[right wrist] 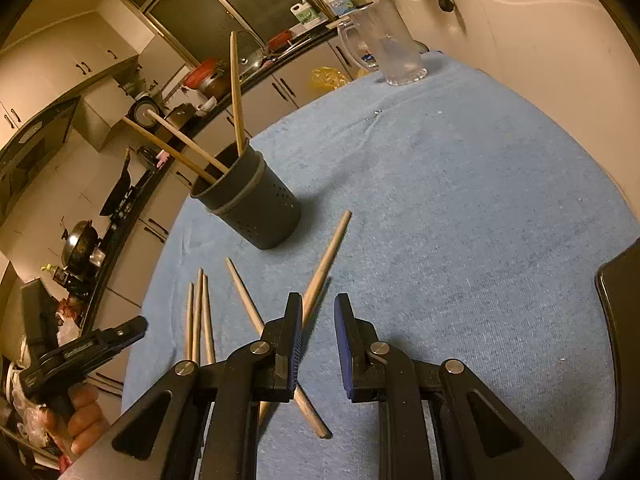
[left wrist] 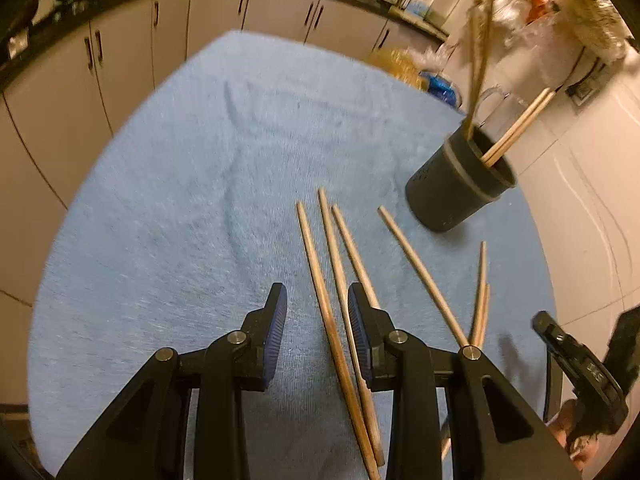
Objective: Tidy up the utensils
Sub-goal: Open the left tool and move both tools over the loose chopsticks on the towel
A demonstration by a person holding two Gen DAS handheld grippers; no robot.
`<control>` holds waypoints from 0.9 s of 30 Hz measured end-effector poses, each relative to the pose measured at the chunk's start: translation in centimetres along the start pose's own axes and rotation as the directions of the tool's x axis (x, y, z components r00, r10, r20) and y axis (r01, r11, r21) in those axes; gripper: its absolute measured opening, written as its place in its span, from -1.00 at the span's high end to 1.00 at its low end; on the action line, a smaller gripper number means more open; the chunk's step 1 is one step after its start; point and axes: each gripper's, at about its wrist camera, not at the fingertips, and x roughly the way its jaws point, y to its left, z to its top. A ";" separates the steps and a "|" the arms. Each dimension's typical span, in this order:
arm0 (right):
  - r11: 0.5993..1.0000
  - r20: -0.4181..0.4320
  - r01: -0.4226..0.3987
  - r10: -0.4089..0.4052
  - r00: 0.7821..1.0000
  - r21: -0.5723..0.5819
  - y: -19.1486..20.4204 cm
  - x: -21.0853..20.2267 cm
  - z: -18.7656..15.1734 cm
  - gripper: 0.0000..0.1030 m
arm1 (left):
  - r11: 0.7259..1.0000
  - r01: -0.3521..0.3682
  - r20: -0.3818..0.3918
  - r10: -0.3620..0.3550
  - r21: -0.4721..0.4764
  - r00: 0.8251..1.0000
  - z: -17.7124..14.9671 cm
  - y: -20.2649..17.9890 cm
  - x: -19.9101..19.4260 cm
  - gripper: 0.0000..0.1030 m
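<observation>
A dark perforated utensil holder (left wrist: 460, 184) stands on the blue towel (left wrist: 180, 200) with several wooden chopsticks (left wrist: 516, 128) upright in it. It also shows in the right wrist view (right wrist: 256, 200). Several loose chopsticks (left wrist: 332, 280) lie flat on the towel. My left gripper (left wrist: 317, 304) is open, just above the towel, with two chopsticks passing between and under its fingers. My right gripper (right wrist: 318, 308) is open and empty, above two crossed chopsticks (right wrist: 320, 276). Three more chopsticks (right wrist: 198, 316) lie to its left.
A clear glass mug (right wrist: 394, 52) stands at the towel's far edge. Kitchen cabinets (left wrist: 120, 48) and a cluttered counter run behind. A white wall (right wrist: 540, 40) borders the right. The left gripper's body (right wrist: 80, 352) shows at lower left in the right wrist view.
</observation>
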 end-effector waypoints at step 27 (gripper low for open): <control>0.916 -0.209 -0.005 -0.086 0.974 -0.401 9.9 8.0 1.5 0.66 | 0.995 -0.094 -0.072 0.092 -0.017 0.993 -1.0 2.0 2.6 0.85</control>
